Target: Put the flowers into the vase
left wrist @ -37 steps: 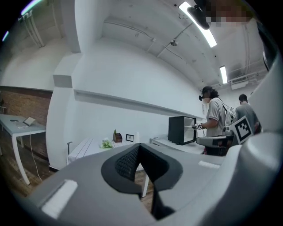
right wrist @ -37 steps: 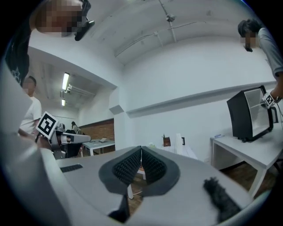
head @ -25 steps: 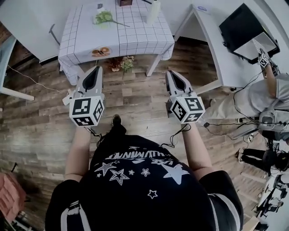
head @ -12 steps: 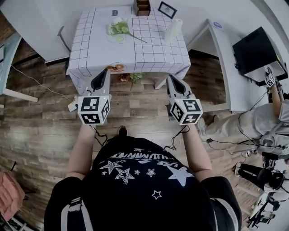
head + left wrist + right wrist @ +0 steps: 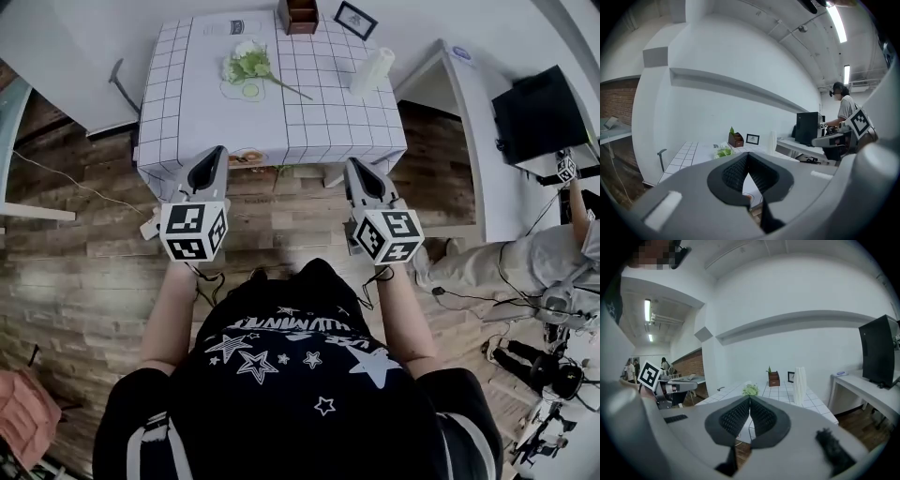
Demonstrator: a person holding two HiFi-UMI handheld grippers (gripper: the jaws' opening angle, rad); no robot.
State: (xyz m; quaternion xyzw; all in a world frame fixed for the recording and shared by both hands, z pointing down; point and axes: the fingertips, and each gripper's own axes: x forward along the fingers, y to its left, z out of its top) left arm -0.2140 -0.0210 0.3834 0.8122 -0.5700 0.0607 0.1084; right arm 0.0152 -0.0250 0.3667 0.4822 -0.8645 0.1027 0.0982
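Note:
A bunch of green and white flowers (image 5: 248, 62) lies on the white grid-cloth table (image 5: 206, 112), its stem pointing to the right. A tall white ribbed vase (image 5: 370, 71) stands upright at the table's right side. My left gripper (image 5: 217, 153) and right gripper (image 5: 353, 167) are both shut and empty, held side by side just short of the table's near edge. The left gripper view shows its closed tips (image 5: 747, 154) with the flowers (image 5: 723, 151) and vase (image 5: 772, 142) beyond. The right gripper (image 5: 750, 398) faces the flowers (image 5: 750, 390) and vase (image 5: 800, 386).
A brown wooden box (image 5: 298, 15) and a small picture frame (image 5: 356, 20) stand at the table's far edge. An orange-marked disc (image 5: 246, 157) sits at its near edge. A white desk with a black monitor (image 5: 542, 114) and a seated person (image 5: 525, 262) are on the right.
Both grippers have moved forward toward the table, which now lies closer and fuller in the head view. Both stay shut and empty.

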